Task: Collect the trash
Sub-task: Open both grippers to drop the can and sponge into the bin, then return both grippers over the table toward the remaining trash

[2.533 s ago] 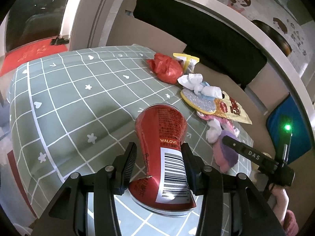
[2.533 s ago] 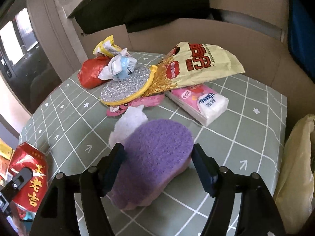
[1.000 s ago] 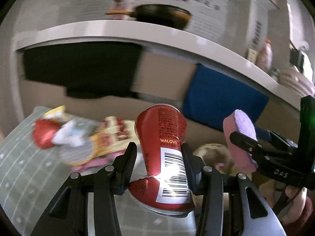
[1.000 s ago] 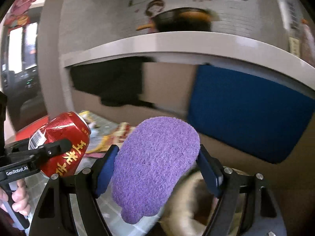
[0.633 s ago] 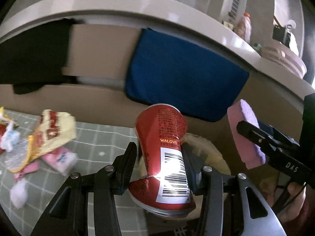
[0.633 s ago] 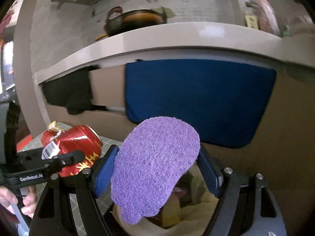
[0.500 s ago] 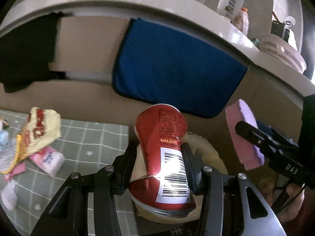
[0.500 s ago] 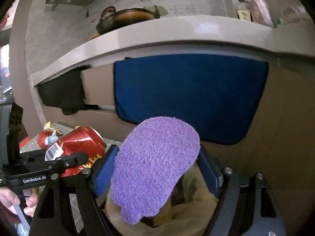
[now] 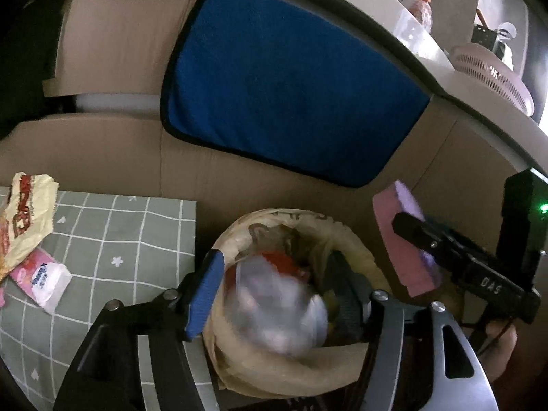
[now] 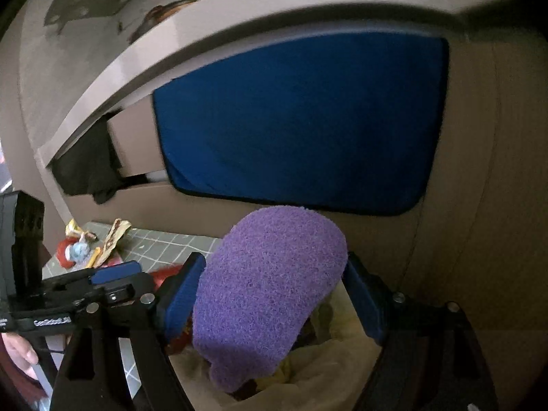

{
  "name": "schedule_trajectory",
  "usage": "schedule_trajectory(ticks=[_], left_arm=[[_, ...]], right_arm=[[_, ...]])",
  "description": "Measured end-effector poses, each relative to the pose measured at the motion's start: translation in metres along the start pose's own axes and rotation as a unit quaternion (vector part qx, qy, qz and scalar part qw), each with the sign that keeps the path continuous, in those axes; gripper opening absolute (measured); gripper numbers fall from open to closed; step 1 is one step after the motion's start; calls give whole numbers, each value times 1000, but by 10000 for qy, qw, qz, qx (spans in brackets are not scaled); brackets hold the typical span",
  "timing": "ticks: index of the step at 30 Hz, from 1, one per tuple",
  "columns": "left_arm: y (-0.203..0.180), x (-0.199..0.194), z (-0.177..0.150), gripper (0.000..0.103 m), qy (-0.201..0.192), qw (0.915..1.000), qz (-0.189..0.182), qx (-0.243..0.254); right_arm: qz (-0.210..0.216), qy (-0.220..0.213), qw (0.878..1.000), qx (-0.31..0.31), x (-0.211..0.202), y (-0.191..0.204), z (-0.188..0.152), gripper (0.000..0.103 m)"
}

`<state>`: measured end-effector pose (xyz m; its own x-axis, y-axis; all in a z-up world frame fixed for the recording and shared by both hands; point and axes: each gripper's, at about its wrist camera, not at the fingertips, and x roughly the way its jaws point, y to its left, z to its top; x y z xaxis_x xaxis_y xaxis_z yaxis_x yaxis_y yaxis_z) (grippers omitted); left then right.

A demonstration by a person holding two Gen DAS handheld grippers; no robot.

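Note:
My left gripper (image 9: 277, 287) is open over the bin lined with a pale yellow bag (image 9: 270, 366). The red can (image 9: 274, 294) shows as a blur between the fingers, dropping into the bag. My right gripper (image 10: 270, 294) is shut on a purple sponge (image 10: 267, 294) and holds it above the same bag (image 10: 322, 366). The sponge also shows in the left wrist view (image 9: 404, 239), right of the bin. The left gripper also shows in the right wrist view (image 10: 113, 277), with the red can (image 10: 167, 274) by it.
The green checked table (image 9: 102, 239) lies left of the bin with a snack bag (image 9: 27, 212) and a pink tissue pack (image 9: 41, 277) on it. A blue cloth (image 9: 281, 102) hangs on the brown wall behind. More litter (image 10: 82, 243) lies on the far table.
My left gripper has opened and let go of the red can, which falls into the bag. Both grippers have tipped down over the bin. The right gripper still holds the sponge.

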<state>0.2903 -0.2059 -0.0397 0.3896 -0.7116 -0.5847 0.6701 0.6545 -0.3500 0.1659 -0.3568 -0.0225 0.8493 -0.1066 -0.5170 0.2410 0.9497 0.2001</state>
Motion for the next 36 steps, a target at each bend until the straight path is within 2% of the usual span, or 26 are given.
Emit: schedule_trajectory(ticks=[6, 10, 12, 14, 15, 18, 21, 23, 27, 29, 31, 34, 36], left_arm=[[9, -13, -2, 64, -191, 9994, 256, -122], [16, -30, -9, 64, -307, 9983, 490, -84], [23, -43, -15, 64, -347, 9974, 624, -126], [34, -54, -19, 64, -348, 9964, 746, -185], [38, -59, -21, 64, -366, 9956, 834, -202], [54, -79, -28, 64, -446, 9918, 1179, -222], [75, -103, -35, 64, -493, 9868, 1529, -207], [92, -121, -38, 64, -549, 9816, 1814, -217], [137, -156, -44, 64, -653, 9724, 2202, -400], [164, -170, -46, 64, -677, 9698, 2293, -490], [184, -178, -48, 64, -627, 9687, 2346, -521], [219, -177, -54, 64, -304, 9632, 2569, -727], [232, -175, -60, 63, -258, 9619, 2543, -971]], right_arm=[[114, 221, 9997, 14, 11, -2, -6, 78], [38, 539, 9979, -371, 25, 8, -12, 79], [-84, 435, 9953, -861, 23, 21, -18, 79], [-372, 105, 9921, -1195, 17, 31, -22, 79], [-336, -49, 9910, -1295, 12, 35, -23, 79], [318, 148, 9932, -1108, 8, 40, -21, 79], [346, 28, 9917, -1241, 2, 52, -22, 78], [376, -93, 9887, -1448, -3, 67, -26, 68], [139, -423, 9829, -1786, -9, 103, -39, 67], [278, -270, 9834, -1774, 0, 120, -40, 60], [494, -96, 9841, -1703, 12, 135, -41, 60], [117, 125, 9865, -1627, 31, 155, -43, 60], [146, 216, 9863, -1628, 38, 165, -47, 60]])
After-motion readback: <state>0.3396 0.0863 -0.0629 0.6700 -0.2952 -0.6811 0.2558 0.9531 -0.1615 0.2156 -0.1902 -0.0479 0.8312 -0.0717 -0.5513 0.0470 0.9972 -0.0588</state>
